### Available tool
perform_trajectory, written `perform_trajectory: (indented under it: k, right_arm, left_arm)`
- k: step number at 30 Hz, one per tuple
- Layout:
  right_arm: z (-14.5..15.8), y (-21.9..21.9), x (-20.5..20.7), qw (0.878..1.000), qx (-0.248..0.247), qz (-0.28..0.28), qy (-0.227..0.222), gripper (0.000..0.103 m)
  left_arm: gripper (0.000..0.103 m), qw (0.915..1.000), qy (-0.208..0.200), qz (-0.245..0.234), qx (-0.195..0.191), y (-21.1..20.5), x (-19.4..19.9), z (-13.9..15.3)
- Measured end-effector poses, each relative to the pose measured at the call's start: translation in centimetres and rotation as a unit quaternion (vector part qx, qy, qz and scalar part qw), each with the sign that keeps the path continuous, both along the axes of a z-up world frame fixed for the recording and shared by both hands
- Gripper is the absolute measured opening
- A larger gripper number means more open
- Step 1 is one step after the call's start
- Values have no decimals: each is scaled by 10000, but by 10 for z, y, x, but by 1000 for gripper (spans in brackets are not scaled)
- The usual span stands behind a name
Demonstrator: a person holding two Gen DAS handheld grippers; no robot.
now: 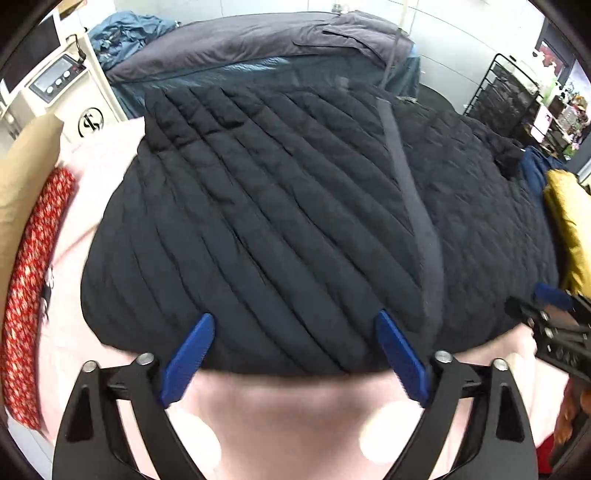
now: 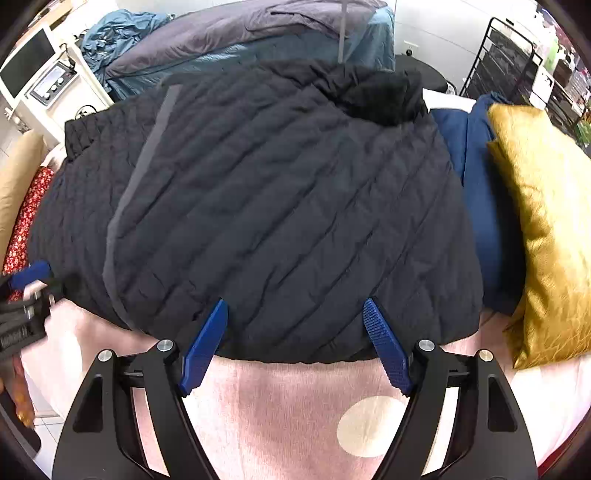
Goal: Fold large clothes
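Black quilted jacket [image 1: 295, 221] lay spread over a pink bedspread [image 1: 280, 413], filling the middle of both wrist views, near hem running across the lower third of each frame. Grey zipper strip [image 1: 410, 206] ran down the jacket right of centre in the left wrist view, left of centre [image 2: 144, 177] in the right wrist view. Dark collar bunched at the upper right of the jacket in the right wrist view.

Left gripper [image 1: 295, 332] pointed steeply down at the near hem, jaws spread wide, blue fingertips [image 1: 199, 332] over the edge of the fabric without pinching it; nothing held. Right gripper [image 2: 295, 317] posed likewise over the hem, jaws apart though somewhat less wide, blue fingertips [image 2: 380, 328] clear of any grip. Each gripper also seen at the other view's edge: right one at the lower right of the left wrist view, left one at the lower left of the right wrist view.

Gold cushion [image 2: 543, 229] lay at the right of the right wrist view, beside a navy blue cloth [image 2: 484, 206]. Red patterned fabric [image 1: 33, 288] along the left edge of the left wrist view. Grey-purple garment [image 1: 251, 44] and teal blue clothing [image 1: 125, 33] piled at the top. White appliance [image 1: 59, 81] at the upper left, black wire rack [image 2: 506, 59] at the upper right.
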State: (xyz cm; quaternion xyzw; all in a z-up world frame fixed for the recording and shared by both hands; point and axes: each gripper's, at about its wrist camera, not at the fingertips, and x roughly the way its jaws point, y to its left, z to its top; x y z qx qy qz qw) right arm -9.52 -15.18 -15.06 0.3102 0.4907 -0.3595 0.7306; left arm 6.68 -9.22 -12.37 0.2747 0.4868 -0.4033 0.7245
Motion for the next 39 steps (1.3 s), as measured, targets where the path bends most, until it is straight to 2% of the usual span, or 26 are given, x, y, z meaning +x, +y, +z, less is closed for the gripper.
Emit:
perform_trajectory:
  k: [2,4,11,15,21,26,33,39]
  right_arm:
    - [-7,-8,2,9999,85,6,69,76]
    - [-11,-17,7,9998,105,28,176,76]
    - [-39,-55,26,9979,498,-101,409,88]
    - [-54,-72,33,9963,658,-162,521,91]
    - [-73,-94,43,9948,776,-166,636,95]
    - [-87,-120,54,9922,980,-183,749,97]
    - [-91,-131,65,9915,1004,-161,816,97]
    - [-102,-120,62,9924,935,-155,780,97]
  left_arm:
    - [95,9997,-109,54,201,-11,12,-10]
    - [98,9994,-17,131,328,-21,24,-19]
    - [98,9920,704,491,921,-50,61,-52]
    - [98,9893,915,585,972,-53,71,-64]
    - [99,9879,977,564,1061,-54,77,-74]
    - [99,9871,949,591,1144,-71,78,-73]
    - [99,9884,834,592,1118,-76,75,-75]
    - [99,9881,848,565,1153,-75,71,-74]
